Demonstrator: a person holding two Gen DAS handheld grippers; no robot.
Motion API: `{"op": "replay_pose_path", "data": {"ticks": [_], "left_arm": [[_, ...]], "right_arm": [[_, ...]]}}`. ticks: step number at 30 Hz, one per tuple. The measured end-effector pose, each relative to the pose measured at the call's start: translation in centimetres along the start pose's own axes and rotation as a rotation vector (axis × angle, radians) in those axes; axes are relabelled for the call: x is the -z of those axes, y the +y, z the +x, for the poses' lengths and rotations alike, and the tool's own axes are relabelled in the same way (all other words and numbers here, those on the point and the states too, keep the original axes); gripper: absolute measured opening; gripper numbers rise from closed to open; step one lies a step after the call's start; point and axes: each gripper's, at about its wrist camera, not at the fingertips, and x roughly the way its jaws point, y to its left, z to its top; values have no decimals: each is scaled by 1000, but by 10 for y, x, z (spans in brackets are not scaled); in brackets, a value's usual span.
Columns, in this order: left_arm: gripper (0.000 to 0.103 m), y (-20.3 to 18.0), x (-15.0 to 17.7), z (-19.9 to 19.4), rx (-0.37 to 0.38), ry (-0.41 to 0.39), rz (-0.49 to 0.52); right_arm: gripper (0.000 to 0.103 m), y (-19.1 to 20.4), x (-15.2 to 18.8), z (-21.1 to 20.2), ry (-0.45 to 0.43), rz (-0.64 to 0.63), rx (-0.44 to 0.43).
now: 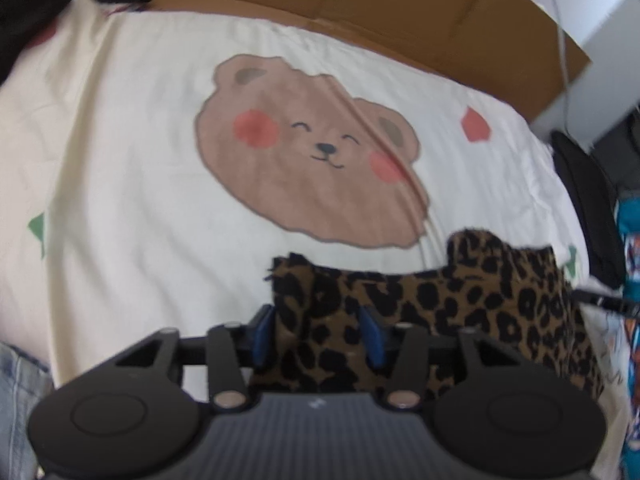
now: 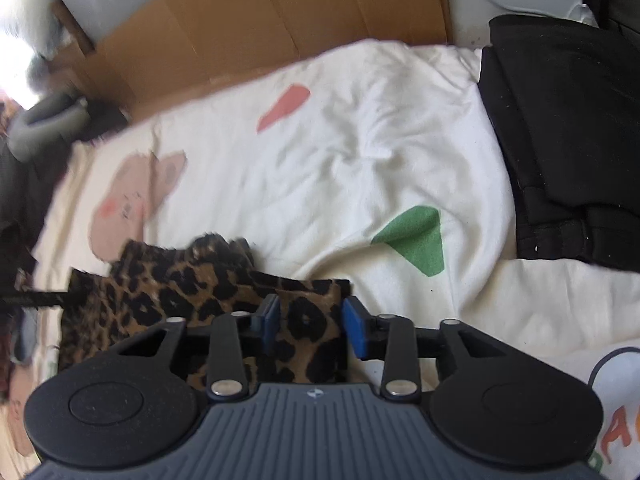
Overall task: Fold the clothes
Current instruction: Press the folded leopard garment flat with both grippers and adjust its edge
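On the bed's cream bear-print cover (image 1: pixel 120 160), a leopard-print garment (image 1: pixel 440 300) is held bunched at the near edge. Left hand-held gripper (image 1: pixel 318 334) and right hand-held gripper (image 2: pixel 310 326) are each spread, fabric lying between blue pads (image 2: pixel 354 330). Folded black clothing (image 2: pixel 568 140) is seen far right.

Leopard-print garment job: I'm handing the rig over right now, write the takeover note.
Left claw: its blue pads straddle one end of the leopard-print garment; they look apart, so I can't confirm a firm grip.
Right claw: the same at the other end, pads apart around the cloth.
The garment lies bunched on the cream bear-print bedsheet, spanning both claws.
A folded black garment sits at the right side of the bed.
Done: possibly the black piece.
Left: likely check both grips, then smooth and fold the leopard piece.
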Motion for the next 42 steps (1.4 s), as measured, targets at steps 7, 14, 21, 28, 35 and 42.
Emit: {"op": "replay_pose_path", "data": {"ticks": [7,14,21,28,35,42], "left_arm": [[52,2,0,-6,42,-22,17],[51,4,3,-2,38,-25,61],[49,5,-1,4,17,-27,76],[43,19,2,3,5,-47,-4],[9,19,0,6,0,-46,-21],[6,19,-1,-25,26,-137,-65]], "right_arm": [[43,-14,7,-9,-37,5,-15],[43,-14,5,5,0,-26,-22],[43,-5,10,25,53,-52,4],[25,1,9,28,69,-68,17],[3,2,6,20,51,-30,-3],[2,-6,-4,-22,-44,39,-24]]}}
